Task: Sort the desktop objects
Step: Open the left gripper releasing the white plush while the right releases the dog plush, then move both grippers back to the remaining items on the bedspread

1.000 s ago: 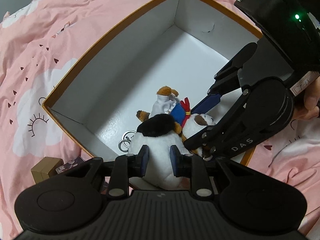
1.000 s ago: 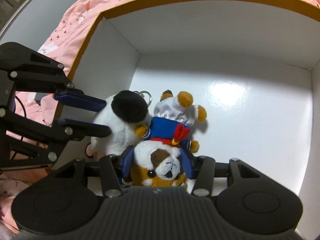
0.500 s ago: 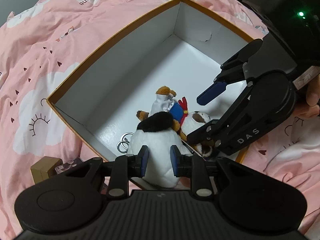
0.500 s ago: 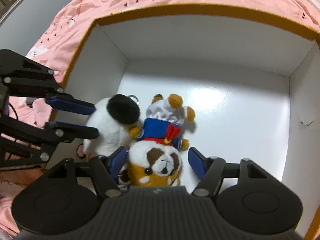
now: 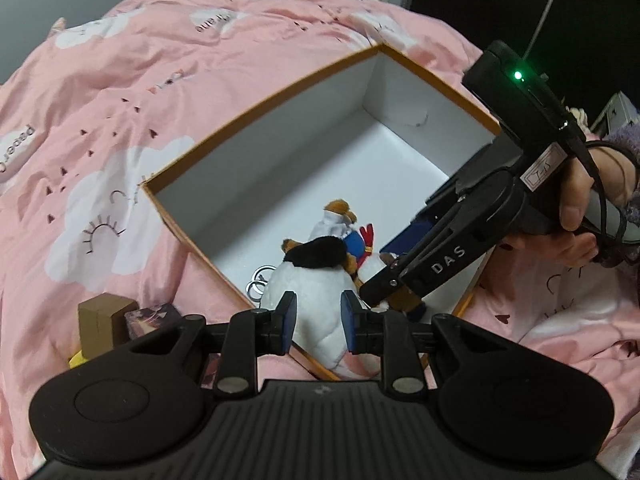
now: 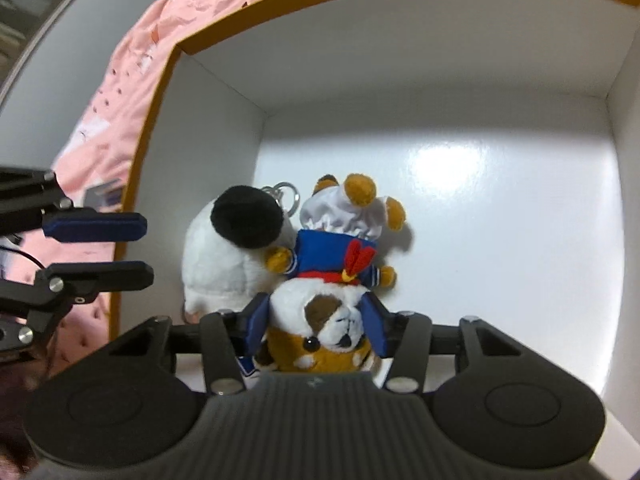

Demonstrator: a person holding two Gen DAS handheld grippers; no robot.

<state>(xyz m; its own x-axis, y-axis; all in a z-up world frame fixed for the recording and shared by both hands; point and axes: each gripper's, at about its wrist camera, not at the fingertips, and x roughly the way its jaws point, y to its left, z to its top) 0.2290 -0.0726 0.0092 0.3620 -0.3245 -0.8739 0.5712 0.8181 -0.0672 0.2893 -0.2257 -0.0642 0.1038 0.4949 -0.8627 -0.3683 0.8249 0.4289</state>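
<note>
- So we're at the drop-off bit of the sorting: both soft toys are down in the near corner of the open white cardboard box with the orange rim [image 5: 256, 120], which sits on a pink cloud-print bed cover [image 5: 120, 128].
- The right tool [image 6: 316, 330] sits low in that box with its blue pads on either side of the head of the brown-and-white plush dog in a blue sailor top [image 6: 328, 280]. Its jaws have just been closing in; the pads look like they're touching the head, but I can't tell if that's a real squeeze.
- The left tool [image 5: 316, 314] is released: pads slightly apart with nothing pinched, hovering above the box's near rim. The white plush toy with a black patch and a metal keyring [image 6: 228, 256] lies below it, leaning against the dog inside the box.
- Both tools point steeply down into the box; a hand [image 5: 576, 204] grips the right one's handle.
- Next, I reckon: clear both tools out of the box, then go for the small brown cardboard carton [image 5: 102, 320] just outside the near rim.
</note>
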